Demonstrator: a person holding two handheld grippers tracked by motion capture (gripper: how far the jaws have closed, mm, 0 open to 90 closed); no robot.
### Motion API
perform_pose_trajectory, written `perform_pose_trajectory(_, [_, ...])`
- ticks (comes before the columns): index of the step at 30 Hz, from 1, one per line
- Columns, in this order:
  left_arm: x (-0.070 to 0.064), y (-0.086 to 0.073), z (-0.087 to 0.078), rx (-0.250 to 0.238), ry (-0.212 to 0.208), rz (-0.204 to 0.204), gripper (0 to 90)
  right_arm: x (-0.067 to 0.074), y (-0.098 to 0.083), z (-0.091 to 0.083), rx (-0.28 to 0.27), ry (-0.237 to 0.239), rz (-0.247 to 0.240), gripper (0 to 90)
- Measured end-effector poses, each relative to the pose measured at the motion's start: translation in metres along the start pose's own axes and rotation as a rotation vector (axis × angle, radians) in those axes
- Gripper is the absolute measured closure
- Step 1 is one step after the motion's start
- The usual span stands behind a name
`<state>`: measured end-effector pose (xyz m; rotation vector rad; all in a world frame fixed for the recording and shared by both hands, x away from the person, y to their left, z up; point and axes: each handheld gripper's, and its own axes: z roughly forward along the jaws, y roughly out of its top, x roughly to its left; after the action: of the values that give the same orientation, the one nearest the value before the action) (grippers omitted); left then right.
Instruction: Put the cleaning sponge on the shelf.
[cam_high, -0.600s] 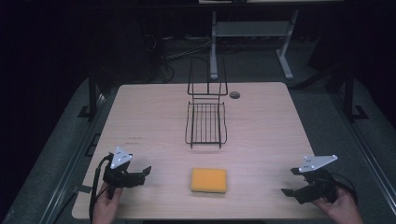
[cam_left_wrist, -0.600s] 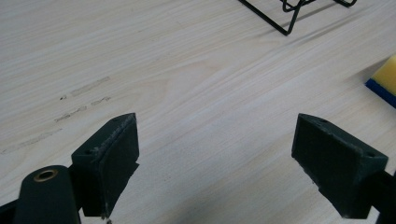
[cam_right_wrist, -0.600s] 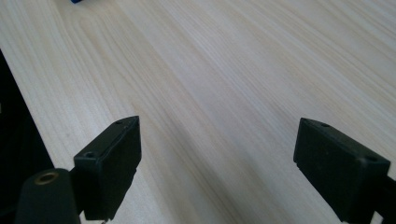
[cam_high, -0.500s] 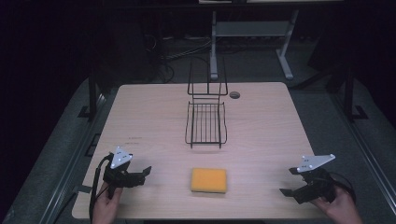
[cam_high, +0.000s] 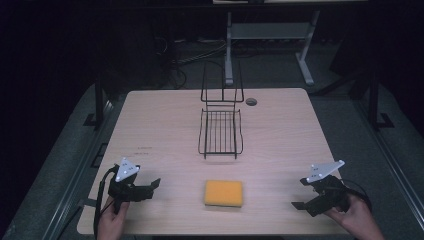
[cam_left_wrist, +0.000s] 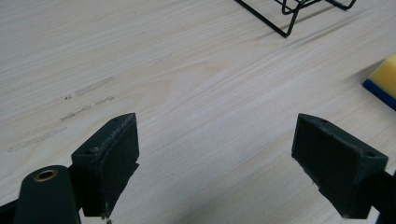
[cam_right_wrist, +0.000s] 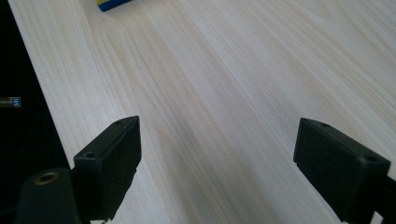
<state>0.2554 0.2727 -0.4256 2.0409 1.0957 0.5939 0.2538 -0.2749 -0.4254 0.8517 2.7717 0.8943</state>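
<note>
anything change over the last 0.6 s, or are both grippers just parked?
No visible change. The left gripper and right gripper sit at the near corners of the table as before, jaws open and empty. The yellow sponge and wire rack have not moved.

Wire rack (cam_high: 220, 131) sits on the table (cam_high: 150, 120) at centre, its upright end toward the far edge. Sponge (cam_high: 223, 193) lies near the near edge, directly in front of the rack, well apart from it. Left gripper (cam_high: 150, 186) near the near-left corner, right gripper (cam_high: 298, 199) near the near-right corner, sponge between them.
</note>
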Motion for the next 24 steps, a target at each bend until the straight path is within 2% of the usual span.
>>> perform_pose_trajectory(12, [0.001, -0.001, 0.001, 0.005, -0.003, 0.0, 14.3, 0.005, 0.021, 0.007, 0.03, 0.045, -0.042, 14.7])
perform_pose_trajectory(24, [0.002, -0.001, 0.0, 0.004, -0.002, 0.001, 14.3, 0.01, 0.042, 0.018, 0.061, 0.072, -0.106, 14.7])
